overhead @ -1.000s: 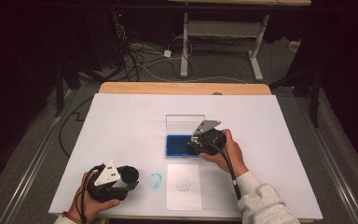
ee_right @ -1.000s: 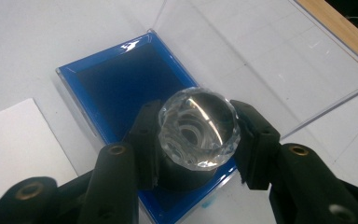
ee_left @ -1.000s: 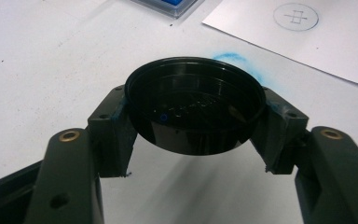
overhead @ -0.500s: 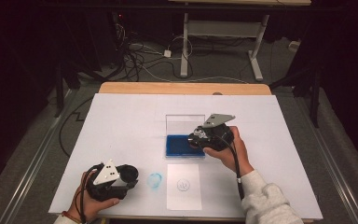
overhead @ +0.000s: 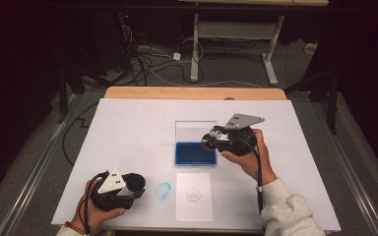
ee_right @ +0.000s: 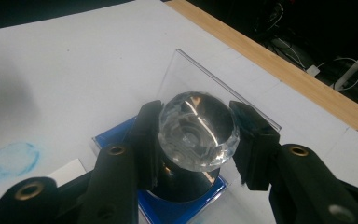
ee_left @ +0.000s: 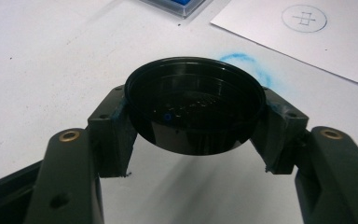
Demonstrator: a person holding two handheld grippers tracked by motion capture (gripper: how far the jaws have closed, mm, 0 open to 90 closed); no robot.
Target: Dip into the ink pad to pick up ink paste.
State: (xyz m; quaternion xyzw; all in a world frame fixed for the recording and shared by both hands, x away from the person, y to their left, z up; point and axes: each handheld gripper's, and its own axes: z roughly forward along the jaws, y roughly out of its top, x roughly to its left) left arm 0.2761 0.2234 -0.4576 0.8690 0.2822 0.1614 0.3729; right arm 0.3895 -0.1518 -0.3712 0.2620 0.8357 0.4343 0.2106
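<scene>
My right gripper (overhead: 212, 139) is shut on a round stamp (ee_right: 198, 130) with a clear faceted knob and a dark body. I hold it in the air just above the blue ink pad (overhead: 193, 153), whose clear lid (overhead: 195, 130) stands open behind it. In the right gripper view both pads press the knob's sides, with the ink pad (ee_right: 170, 211) underneath. My left gripper (overhead: 136, 185) rests near the table's front left, shut on a black round cap (ee_left: 195, 111). A blue ink ring (overhead: 163, 190) marks the table just to the right of the cap.
A white paper sheet (overhead: 194, 196) with a small printed circle lies at the front, below the ink pad. White covering (overhead: 128, 128) spans the table, with a wooden edge (overhead: 192, 92) at the back. Cables and a desk frame lie on the floor beyond.
My right gripper has risen with the stamp, moving slightly right and up off the ink pad. The left gripper and its cap have stayed in place.
</scene>
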